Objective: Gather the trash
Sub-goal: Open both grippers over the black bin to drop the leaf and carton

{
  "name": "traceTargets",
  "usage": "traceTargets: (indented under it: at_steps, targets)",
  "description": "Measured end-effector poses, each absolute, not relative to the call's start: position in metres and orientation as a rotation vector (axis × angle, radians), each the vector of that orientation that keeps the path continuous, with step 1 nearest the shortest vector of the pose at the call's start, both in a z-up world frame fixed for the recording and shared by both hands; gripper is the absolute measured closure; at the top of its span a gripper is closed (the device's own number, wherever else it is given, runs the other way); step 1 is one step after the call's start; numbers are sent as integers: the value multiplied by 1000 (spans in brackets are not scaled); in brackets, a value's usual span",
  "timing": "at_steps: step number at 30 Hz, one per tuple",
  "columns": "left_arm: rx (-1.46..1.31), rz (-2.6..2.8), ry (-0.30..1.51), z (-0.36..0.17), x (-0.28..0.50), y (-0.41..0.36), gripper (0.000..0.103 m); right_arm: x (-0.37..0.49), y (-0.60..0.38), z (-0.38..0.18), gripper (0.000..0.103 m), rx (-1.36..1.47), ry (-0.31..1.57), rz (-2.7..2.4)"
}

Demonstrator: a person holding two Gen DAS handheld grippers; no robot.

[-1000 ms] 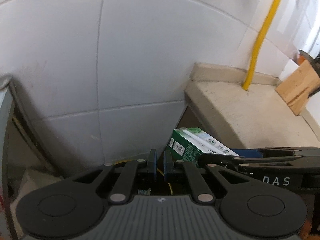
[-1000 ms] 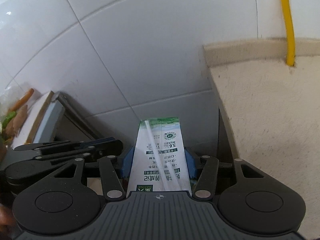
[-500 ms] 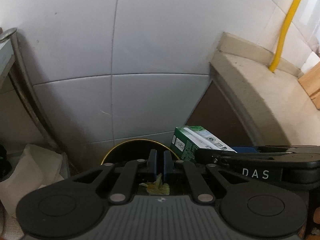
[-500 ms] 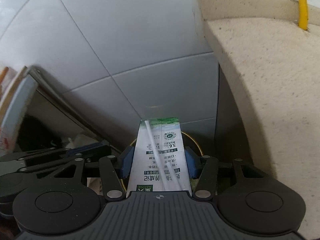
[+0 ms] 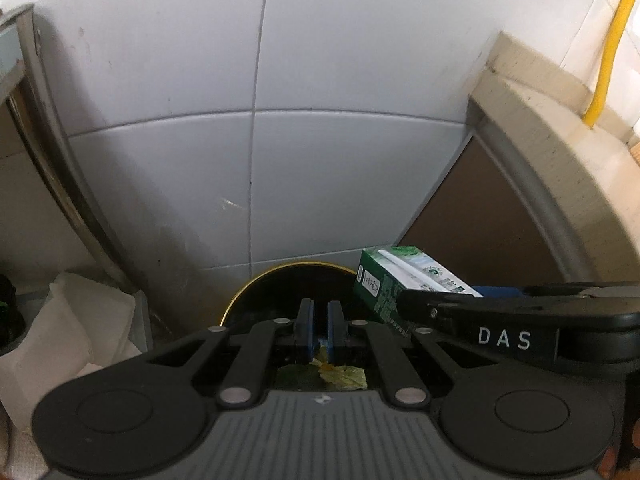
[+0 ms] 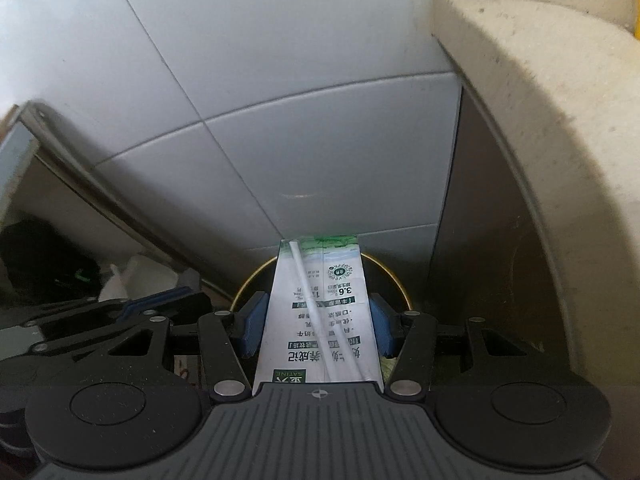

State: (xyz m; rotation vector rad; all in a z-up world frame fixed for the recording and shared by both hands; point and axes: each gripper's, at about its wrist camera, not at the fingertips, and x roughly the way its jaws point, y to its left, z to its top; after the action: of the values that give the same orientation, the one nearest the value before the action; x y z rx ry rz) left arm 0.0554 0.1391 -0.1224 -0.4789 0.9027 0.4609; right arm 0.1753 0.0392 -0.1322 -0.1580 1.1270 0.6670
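Note:
A white and green milk carton with a straw taped along it sits between the blue pads of my right gripper, which is shut on it. In the left wrist view the same carton juts out over a round black bin with a gold rim. My left gripper is shut, and a yellow-green leaf scrap hangs from its pads above the bin opening. In the right wrist view the bin rim curves behind the carton.
A white tiled wall rises just behind the bin. A beige stone counter overhangs on the right, with a yellow pipe on it. Crumpled white paper and a metal frame leg stand at the left.
Both grippers have sunk along the wall, below the counter's edge. The bin's gold rim has come into view beneath them. The carton and the leaf stay gripped.

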Motion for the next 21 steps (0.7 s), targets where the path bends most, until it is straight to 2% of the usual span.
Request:
traceTargets:
  at_steps: [21]
  targets:
    - [-468,489,929,-135,64,142,99,188,46,-151,42,-181,1148,662]
